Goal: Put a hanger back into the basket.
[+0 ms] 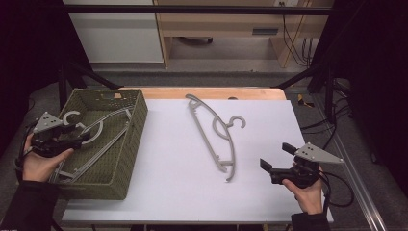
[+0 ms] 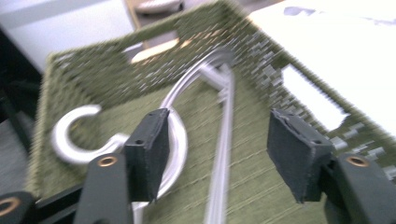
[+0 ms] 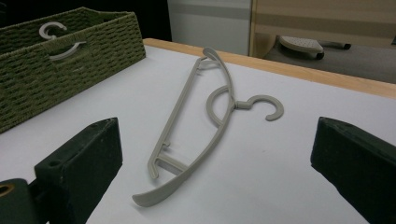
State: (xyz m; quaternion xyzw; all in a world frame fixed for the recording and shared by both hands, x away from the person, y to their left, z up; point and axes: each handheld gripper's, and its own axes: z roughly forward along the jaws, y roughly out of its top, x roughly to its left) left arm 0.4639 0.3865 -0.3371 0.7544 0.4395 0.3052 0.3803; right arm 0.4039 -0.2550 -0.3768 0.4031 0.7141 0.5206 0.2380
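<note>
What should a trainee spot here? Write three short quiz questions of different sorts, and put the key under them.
1. True or false: the grey hanger on the white table lies inside the basket.
2. How many hangers are in view? A one, B two, C three.
3. Fill the gap: the left gripper hovers over the basket with its jaws ____.

Key:
1. False. It lies on the table, apart from the basket.
2. B. The second hanger lies in the basket.
3. Open.
</note>
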